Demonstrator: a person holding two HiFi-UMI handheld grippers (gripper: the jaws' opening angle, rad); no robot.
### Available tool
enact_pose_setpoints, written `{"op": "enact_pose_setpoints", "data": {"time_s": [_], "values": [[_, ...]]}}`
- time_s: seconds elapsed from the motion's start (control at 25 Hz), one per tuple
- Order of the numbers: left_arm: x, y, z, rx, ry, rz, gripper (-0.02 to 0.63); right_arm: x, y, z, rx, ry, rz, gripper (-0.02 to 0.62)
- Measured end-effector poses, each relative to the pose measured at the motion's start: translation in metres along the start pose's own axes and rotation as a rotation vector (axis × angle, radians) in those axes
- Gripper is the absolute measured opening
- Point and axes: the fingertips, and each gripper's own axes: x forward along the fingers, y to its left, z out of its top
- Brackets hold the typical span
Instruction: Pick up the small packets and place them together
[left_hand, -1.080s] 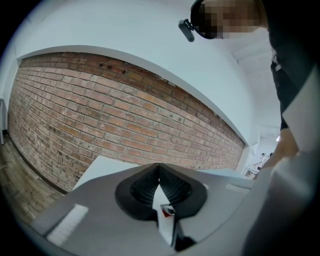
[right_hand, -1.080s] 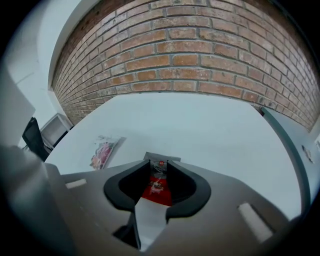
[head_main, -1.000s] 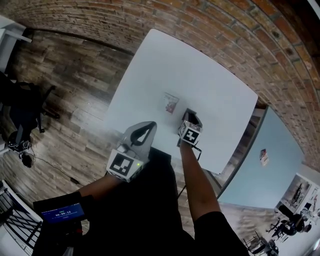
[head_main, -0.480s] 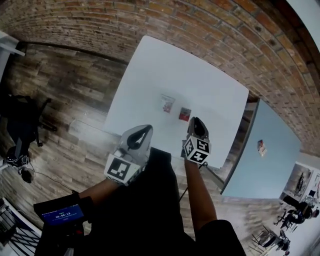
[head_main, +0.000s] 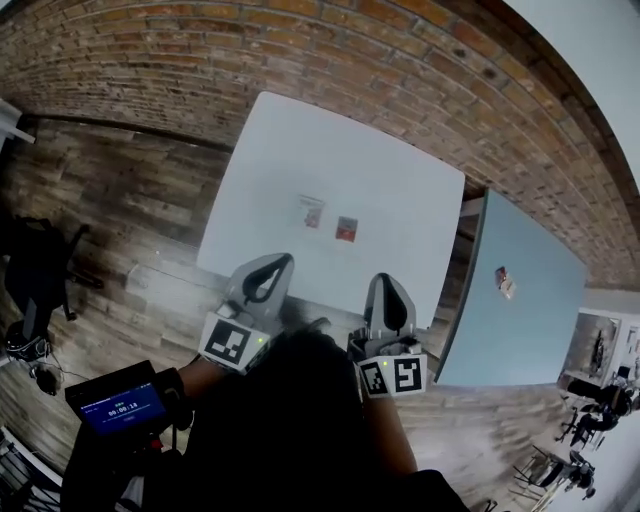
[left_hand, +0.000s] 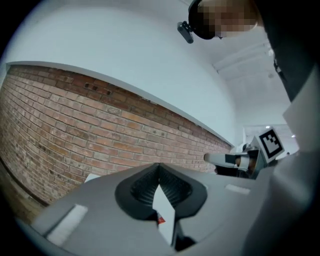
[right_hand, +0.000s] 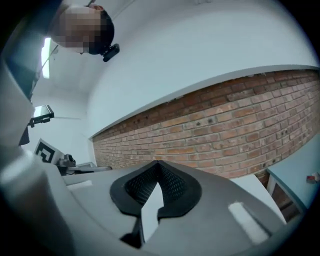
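Observation:
Two small packets lie side by side on the white table (head_main: 270, 160): a pale one (head_main: 311, 211) and a red one (head_main: 346, 229). Both grippers are drawn back off the table's near edge, close to my body. My left gripper (head_main: 277, 262) is shut with nothing in it, and its jaws meet (left_hand: 159, 169) in the left gripper view. My right gripper (head_main: 386, 282) is also shut and empty, jaws together (right_hand: 159, 166). A red speck (left_hand: 160, 219) shows through the gap below the left jaws. I cannot tell what it is.
A brick wall (head_main: 300, 60) runs behind the table. A light blue table (head_main: 520, 310) stands to the right with a small packet (head_main: 503, 282) on it. Wooden floor (head_main: 110, 190) lies to the left. A small screen (head_main: 115, 405) sits near my left arm.
The right gripper let go of the red packet beside the pale one, drew back off the table toward my body and shut. The left gripper stayed shut near the body.

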Motion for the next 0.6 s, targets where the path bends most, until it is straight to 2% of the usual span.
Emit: {"op": "enact_pose_setpoints", "data": {"time_s": [0.16, 0.24, 0.4, 0.6], "values": [[0.005, -0.012, 0.015, 0.015, -0.039, 0.068, 0.0, -0.01, 0.013, 0.02, -0.055, -0.004, 0.07, 0.0], [0.008, -0.022, 0.023, 0.03, -0.058, 0.077, 0.0, -0.015, 0.009, 0.032, -0.075, -0.029, 0.087, 0.0], [0.014, -0.053, 0.028, 0.053, -0.084, 0.059, 0.0, -0.032, -0.015, 0.04, -0.099, -0.065, 0.07, 0.0], [0.011, -0.064, 0.038, 0.067, -0.128, 0.081, 0.0, -0.041, -0.025, 0.044, -0.111, -0.064, 0.062, 0.0]]}}
